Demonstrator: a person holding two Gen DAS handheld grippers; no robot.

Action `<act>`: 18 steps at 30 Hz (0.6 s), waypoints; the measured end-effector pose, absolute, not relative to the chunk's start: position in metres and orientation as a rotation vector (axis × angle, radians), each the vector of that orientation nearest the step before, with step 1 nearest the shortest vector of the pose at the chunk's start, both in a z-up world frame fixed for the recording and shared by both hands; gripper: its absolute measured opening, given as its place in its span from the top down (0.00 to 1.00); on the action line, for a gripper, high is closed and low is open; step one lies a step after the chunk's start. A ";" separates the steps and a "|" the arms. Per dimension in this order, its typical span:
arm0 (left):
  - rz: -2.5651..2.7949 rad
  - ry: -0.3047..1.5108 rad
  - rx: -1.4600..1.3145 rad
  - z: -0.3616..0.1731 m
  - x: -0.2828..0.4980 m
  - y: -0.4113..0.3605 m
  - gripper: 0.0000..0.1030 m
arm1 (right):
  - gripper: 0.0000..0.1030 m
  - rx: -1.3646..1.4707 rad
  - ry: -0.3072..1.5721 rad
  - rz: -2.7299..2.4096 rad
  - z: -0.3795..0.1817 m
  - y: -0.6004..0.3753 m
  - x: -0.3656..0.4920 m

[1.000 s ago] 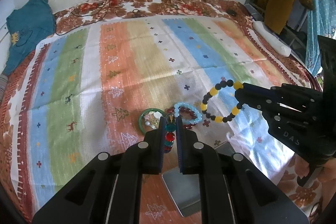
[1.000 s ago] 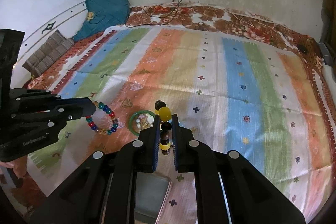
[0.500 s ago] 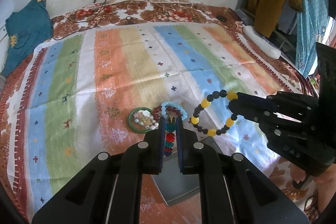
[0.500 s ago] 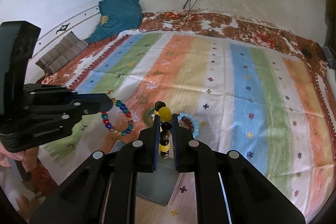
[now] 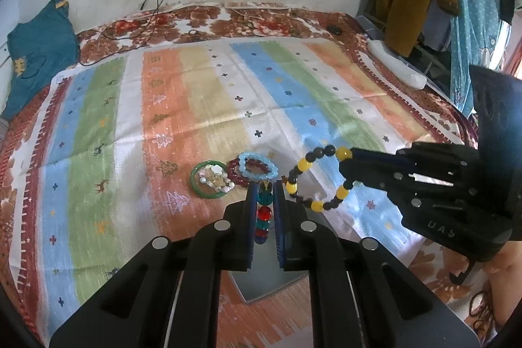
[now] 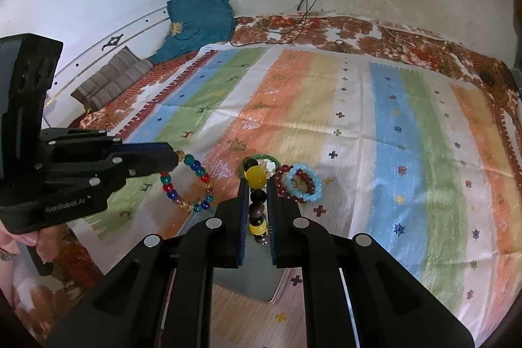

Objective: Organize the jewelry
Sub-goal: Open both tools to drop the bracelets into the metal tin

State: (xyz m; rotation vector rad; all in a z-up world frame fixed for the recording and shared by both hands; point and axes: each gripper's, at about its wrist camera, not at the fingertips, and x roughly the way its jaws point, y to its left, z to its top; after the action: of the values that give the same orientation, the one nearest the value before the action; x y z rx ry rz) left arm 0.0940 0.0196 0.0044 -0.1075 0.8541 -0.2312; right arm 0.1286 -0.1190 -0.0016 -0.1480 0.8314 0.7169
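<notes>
Both grippers are carrying bracelets above the striped cloth (image 5: pixel 202 106): left gripper (image 5: pixel 265 211) clamping the multicoloured glass-bead bracelet (image 6: pixel 187 181), right gripper (image 6: pixel 256 211) clamping the yellow-and-black bead bracelet (image 5: pixel 318 178). Green bangle (image 5: pixel 210 180), dark-red bracelet (image 5: pixel 236 173) and pale-blue bracelet (image 5: pixel 257 167) are lying ahead; grey box (image 5: pixel 270 276) is sitting below, apparently awaiting all.

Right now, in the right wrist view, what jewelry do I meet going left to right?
Multicolored bead bracelet in the left gripper → black-and-yellow bracelet in the right gripper → dark red bracelet → light blue bracelet.
</notes>
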 end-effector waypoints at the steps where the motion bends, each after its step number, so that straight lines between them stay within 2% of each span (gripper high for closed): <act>1: -0.234 0.850 -0.115 0.006 0.092 0.020 0.91 | 0.89 -0.147 0.834 0.717 -0.002 -0.120 0.128; 17: -0.261 0.848 -0.144 0.007 0.078 0.018 0.91 | 0.89 -0.124 0.884 0.750 -0.009 -0.124 0.114; 18: -0.259 0.848 -0.146 0.007 0.077 0.018 0.86 | 0.89 -0.121 0.888 0.749 -0.009 -0.125 0.115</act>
State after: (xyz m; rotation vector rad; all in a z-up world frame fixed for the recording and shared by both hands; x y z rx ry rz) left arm 0.0773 0.0179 0.0073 -0.1459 0.8478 -0.2594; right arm 0.1146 -0.1246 -0.0091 -0.1207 0.8880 0.7487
